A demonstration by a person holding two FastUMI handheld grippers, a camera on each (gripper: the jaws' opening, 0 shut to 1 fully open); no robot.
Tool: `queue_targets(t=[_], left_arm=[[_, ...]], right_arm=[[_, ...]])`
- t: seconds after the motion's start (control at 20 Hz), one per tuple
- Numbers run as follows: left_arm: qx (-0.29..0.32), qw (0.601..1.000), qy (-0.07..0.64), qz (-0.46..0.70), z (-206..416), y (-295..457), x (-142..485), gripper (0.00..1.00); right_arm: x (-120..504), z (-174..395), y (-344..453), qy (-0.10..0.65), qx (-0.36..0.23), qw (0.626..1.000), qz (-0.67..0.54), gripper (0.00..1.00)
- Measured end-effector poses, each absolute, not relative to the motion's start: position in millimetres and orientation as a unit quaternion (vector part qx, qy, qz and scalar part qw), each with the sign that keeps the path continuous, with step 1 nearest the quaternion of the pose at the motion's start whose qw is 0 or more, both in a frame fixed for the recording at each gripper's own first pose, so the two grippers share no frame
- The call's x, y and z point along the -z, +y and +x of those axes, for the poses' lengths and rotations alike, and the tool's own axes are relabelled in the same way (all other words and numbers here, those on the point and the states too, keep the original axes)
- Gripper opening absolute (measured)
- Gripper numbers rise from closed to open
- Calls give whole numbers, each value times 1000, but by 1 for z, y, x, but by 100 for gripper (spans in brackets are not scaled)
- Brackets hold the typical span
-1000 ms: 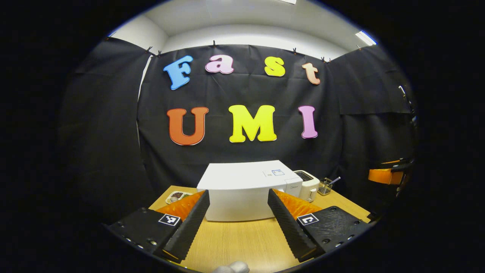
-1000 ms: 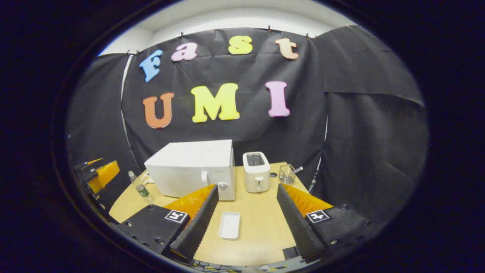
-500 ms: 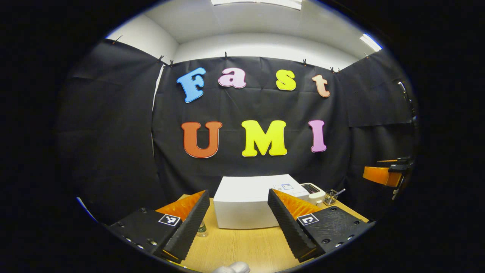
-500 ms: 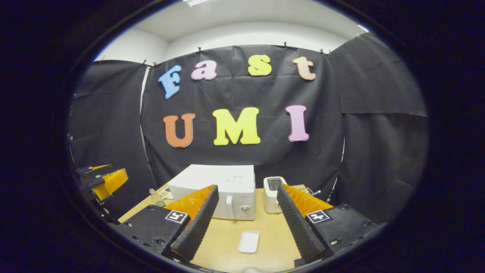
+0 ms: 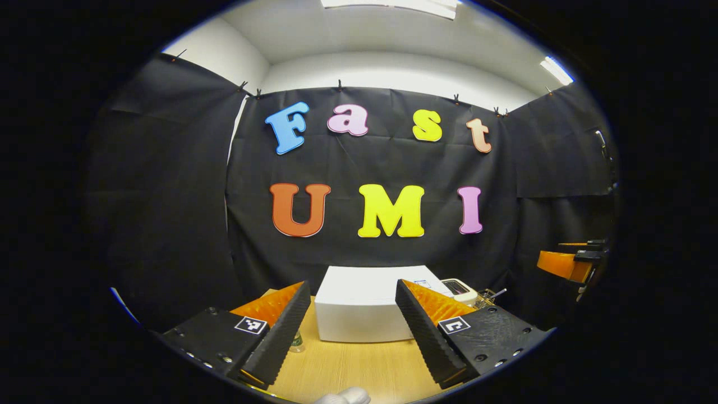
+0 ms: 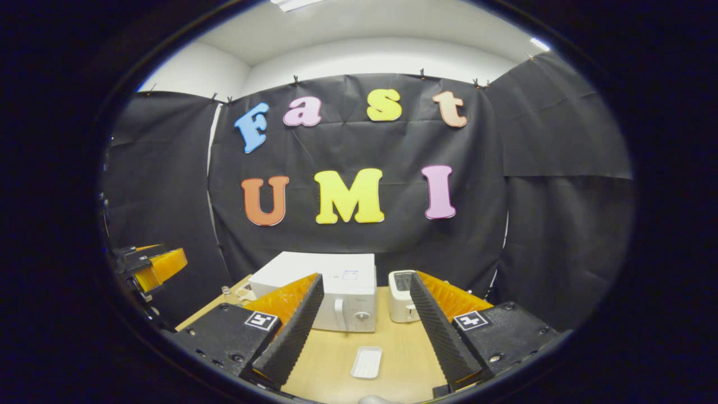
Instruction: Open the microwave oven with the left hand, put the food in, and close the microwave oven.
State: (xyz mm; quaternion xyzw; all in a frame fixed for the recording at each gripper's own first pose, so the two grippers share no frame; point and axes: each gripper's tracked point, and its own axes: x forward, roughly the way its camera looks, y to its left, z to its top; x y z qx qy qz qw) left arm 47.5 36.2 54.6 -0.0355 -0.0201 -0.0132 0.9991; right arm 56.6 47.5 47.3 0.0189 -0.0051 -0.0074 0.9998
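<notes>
The white microwave (image 5: pixel 359 308) (image 6: pixel 331 289) stands on the wooden table (image 5: pixel 348 370), its door shut, with the handle (image 6: pixel 339 314) and a knob on its right front. My left gripper (image 5: pixel 352 285) is open and empty, well short of the microwave's left side. My right gripper (image 6: pixel 366 278) is likewise open and empty, above a small white tray (image 6: pixel 366 362) lying in front of the microwave. A plate with what looks like food (image 6: pixel 245 292) peeks out left of the microwave. The other gripper shows as orange at the edges (image 5: pixel 566 264) (image 6: pixel 157 264).
A white toaster (image 6: pixel 401 289) (image 5: pixel 460 287) sits right of the microwave, with a glass holding a utensil (image 5: pixel 489 293) beyond it. A small bottle (image 5: pixel 296 340) stands near the table's left side, behind my left finger. Black cloth walls close in the booth.
Both views have tipped upward and sunk: the microwave now sits lower and smaller, more ceiling shows. The food plate has dropped behind my left finger. Both grippers stay open.
</notes>
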Motion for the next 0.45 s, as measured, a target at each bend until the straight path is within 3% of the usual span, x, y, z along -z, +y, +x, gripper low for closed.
queue_targets(t=[0.2,0.25,0.3,0.35,0.45], left_arm=[[19,999,-31,-33,47,32,-64,95],[18,999,-33,-31,46,33,-66,95],[18,999,-34,-29,47,34,-68,95],[17,999,-34,-28,47,34,-69,95],[15,999,-40,-29,46,36,-73,95]], right_arm=[[-59,52,46,-15,9,1000,14,99],[-61,52,46,-16,9,1000,13,91],[-62,50,46,-17,9,1000,14,99],[-64,50,47,-18,7,1000,16,91],[-66,48,47,-20,6,1000,18,91]])
